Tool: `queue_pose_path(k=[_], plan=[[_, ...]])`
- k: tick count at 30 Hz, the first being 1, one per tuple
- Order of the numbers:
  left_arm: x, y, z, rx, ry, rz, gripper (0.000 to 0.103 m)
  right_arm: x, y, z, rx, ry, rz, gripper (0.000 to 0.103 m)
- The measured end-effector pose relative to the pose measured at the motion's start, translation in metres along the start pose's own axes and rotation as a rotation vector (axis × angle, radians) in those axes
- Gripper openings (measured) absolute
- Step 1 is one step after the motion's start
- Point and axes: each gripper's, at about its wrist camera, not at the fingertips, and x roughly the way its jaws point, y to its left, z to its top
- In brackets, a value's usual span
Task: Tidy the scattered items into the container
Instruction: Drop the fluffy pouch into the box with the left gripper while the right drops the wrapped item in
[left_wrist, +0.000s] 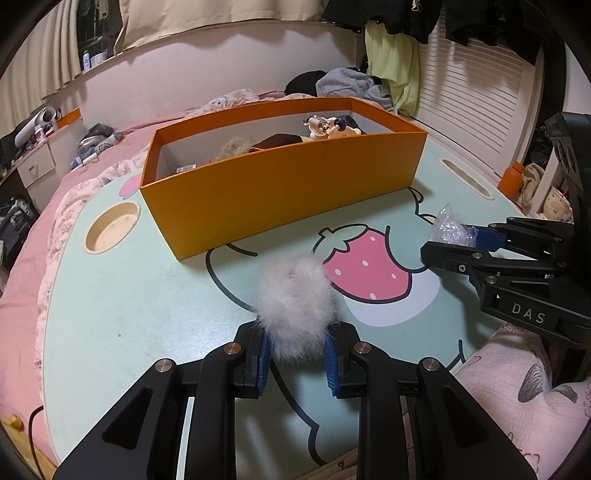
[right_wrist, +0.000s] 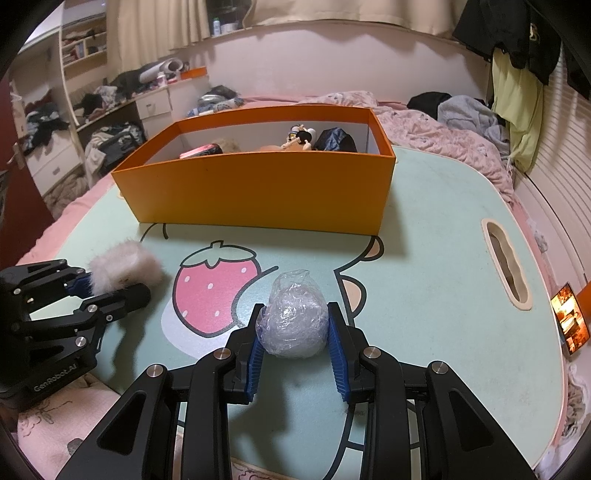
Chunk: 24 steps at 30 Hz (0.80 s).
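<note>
**Both tools full, box next**

My left tool (left_wrist: 297, 363) squeezes the fluffy ball (left_wrist: 295, 295) near the desk's (left_wrist: 122, 306) front edge. My right tool (right_wrist: 295, 360) squeezes the plastic bag (right_wrist: 293, 325). I think both must go up and over the box (left_wrist: 277, 188) wall, then let go.

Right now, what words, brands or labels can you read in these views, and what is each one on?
"DAS": on the right tool body, seen from the left wrist.
"GenRobot.AI": on the left tool body, seen from the right wrist.
Barcode sticker inside the orange box: too small to read.
</note>
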Motion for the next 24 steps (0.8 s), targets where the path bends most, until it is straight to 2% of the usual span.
queue_pose_path(k=[5,9,11,15,18,21,24], plan=[[-0.006,-0.003,0.006,0.026,-0.004,-0.003,0.025,-0.004,0.002,0.003,-0.014,-0.004,0.01,0.031],[-0.019,0.001,0.022,0.017,-0.035,-0.059,0.025,-0.015,-0.002,0.015,0.001,-0.03,0.059,0.031],[-0.025,0.004,0.036,0.016,-0.06,-0.078,0.025,-0.023,-0.007,0.033,0.017,-0.056,0.097,0.031],[-0.035,0.014,0.083,0.015,-0.106,-0.123,0.025,-0.035,-0.009,0.078,-0.009,-0.122,0.104,0.031],[-0.032,0.022,0.121,0.014,-0.123,-0.1,0.025,-0.033,-0.015,0.116,-0.003,-0.147,0.121,0.031],[-0.01,0.033,0.15,-0.021,-0.085,-0.076,0.025,-0.015,-0.026,0.144,0.031,-0.122,0.134,0.031],[0.015,0.044,0.161,-0.06,-0.036,-0.072,0.025,0.007,-0.032,0.16,0.051,-0.086,0.146,0.031]])
